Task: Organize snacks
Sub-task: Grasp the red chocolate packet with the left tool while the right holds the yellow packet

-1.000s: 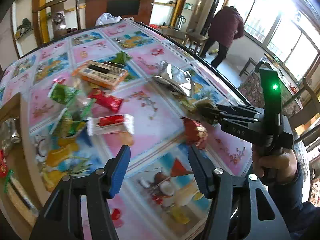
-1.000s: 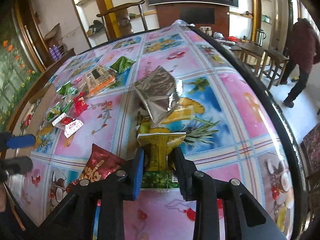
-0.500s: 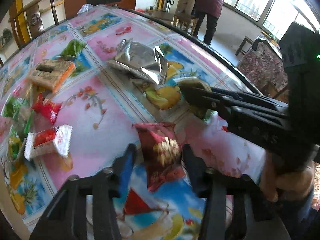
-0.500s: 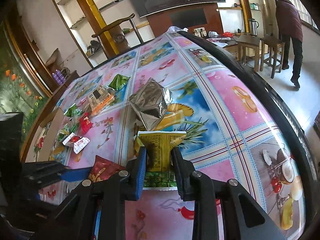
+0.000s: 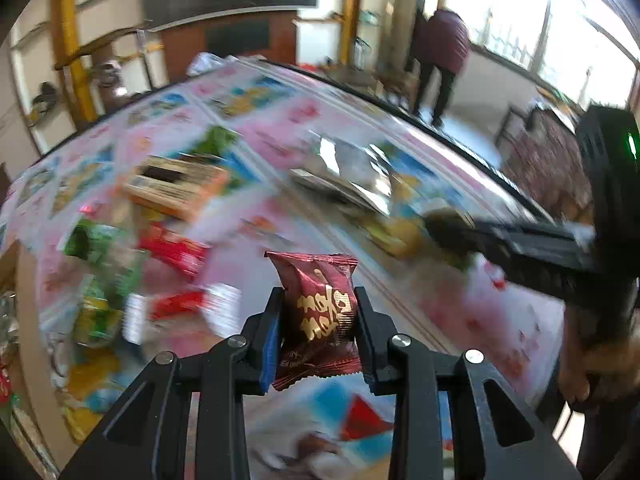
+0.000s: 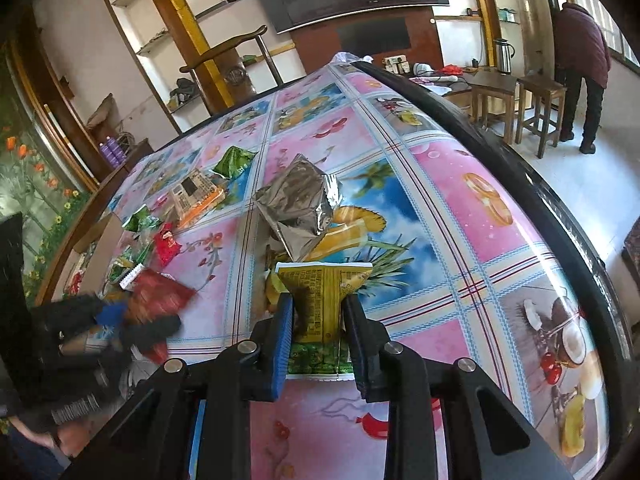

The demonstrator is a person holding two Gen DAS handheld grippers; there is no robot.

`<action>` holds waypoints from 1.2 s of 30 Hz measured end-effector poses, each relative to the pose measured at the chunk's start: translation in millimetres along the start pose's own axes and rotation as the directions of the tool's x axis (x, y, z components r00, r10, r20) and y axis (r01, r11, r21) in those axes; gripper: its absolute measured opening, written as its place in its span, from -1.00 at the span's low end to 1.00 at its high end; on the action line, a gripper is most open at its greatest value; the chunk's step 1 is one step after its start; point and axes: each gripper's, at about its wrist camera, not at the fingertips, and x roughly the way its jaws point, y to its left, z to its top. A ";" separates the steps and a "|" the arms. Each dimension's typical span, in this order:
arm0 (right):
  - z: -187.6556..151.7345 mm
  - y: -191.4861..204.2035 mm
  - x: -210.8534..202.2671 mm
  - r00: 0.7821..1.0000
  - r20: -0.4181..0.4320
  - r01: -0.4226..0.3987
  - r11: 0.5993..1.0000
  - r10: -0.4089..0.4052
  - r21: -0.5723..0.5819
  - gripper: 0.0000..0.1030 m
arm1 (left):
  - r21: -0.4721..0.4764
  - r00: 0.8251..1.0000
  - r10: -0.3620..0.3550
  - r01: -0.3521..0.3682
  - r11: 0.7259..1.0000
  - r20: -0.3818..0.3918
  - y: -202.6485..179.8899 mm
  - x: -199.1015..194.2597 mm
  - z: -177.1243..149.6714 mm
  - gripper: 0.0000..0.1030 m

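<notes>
Since a second ago the left gripper (image 5: pixel 316 332) has swung over from bare tablecloth onto one dark red snack packet (image 5: pixel 318 320), which then lay loose on the cloth and now sits between its fingers; the jaws are closing, and both pads already press the packet's sides. One right gripper (image 6: pixel 318 328) has kept its place, clamped on the same single yellow snack packet (image 6: pixel 324 300) as before, upright between its pads with the green lower edge touching the cloth.

By size, largest first: one round table (image 6: pixel 532 184) with a dark rim, under a pink and blue fruit-print cloth. One person in a dark red jacket (image 6: pixel 580 44) stands well apart, near two wooden stools (image 6: pixel 516 100). One wooden chair (image 6: pixel 228 64) stands at the table's far side.

On the cloth, one crumpled silver foil bag (image 6: pixel 300 208) lies just beyond the yellow packet. One flat orange-edged box (image 6: pixel 196 196) lies further left, with one green packet (image 6: pixel 234 162) near its far end. Past these, toward the left edge, a loose cluster holds at least two green packets (image 6: pixel 142 222) and one small red packet (image 6: pixel 166 246); the left wrist view is too blurred to count more.
</notes>
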 end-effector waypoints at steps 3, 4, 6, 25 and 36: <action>-3.5 18.8 6.5 1.000 -0.012 -0.023 1.000 0.023 -0.009 -0.47 | -0.062 0.999 -0.005 0.007 0.998 0.032 18.5 -1.7 3.2 -0.39; -5.6 30.6 10.3 0.999 -0.020 -0.037 0.999 0.036 -0.024 -0.47 | -0.065 0.999 0.004 -0.002 0.998 0.032 22.0 -1.2 3.5 -0.39; -8.7 45.1 14.4 0.998 -0.030 -0.059 0.997 0.058 -0.039 -0.47 | -0.058 0.998 0.040 -0.038 0.998 0.043 25.7 -2.2 4.0 -0.39; -10.5 62.4 28.8 0.992 -0.065 -0.108 0.994 0.107 -0.015 -0.46 | -0.128 0.979 0.166 -0.151 0.980 0.114 52.6 -19.9 7.8 -0.38; -10.8 66.7 31.9 0.994 -0.072 -0.085 0.995 0.082 -0.043 -0.46 | -0.115 0.977 0.180 -0.167 0.979 0.114 49.1 -20.5 6.9 -0.38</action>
